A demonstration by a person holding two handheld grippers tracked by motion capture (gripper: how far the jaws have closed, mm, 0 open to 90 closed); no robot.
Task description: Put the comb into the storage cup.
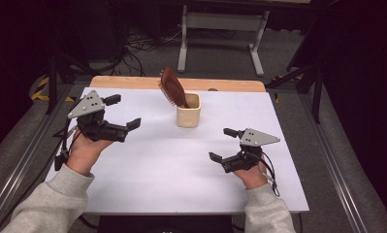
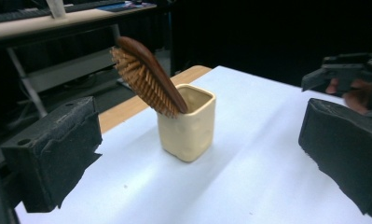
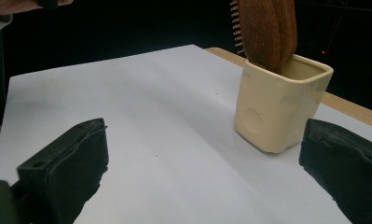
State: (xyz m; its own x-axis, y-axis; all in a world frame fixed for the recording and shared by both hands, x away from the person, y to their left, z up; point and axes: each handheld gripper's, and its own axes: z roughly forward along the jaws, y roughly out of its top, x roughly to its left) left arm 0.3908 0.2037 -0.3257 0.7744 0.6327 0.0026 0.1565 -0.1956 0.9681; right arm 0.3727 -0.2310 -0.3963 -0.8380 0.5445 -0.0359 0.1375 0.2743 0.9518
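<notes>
White, flat and bare around its middle, my bench [image 1: 147,170] carries a cream, square-sided ceramic cup [image 1: 188,110] toward the far edge. From the cup a brown wooden hairbrush [image 1: 173,87] leans out to the left, bristles facing down-left. My left tool [image 1: 124,112] hovers to the left of the cup, jaws spread wide and holding nothing. My right tool [image 1: 223,144] hangs nearer me, right of the cup, likewise wide and unladen.

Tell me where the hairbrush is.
In the high view, the wooden hairbrush stands handle-down in the cream cup near the table's far middle, leaning left, ahead of both grippers.
</notes>
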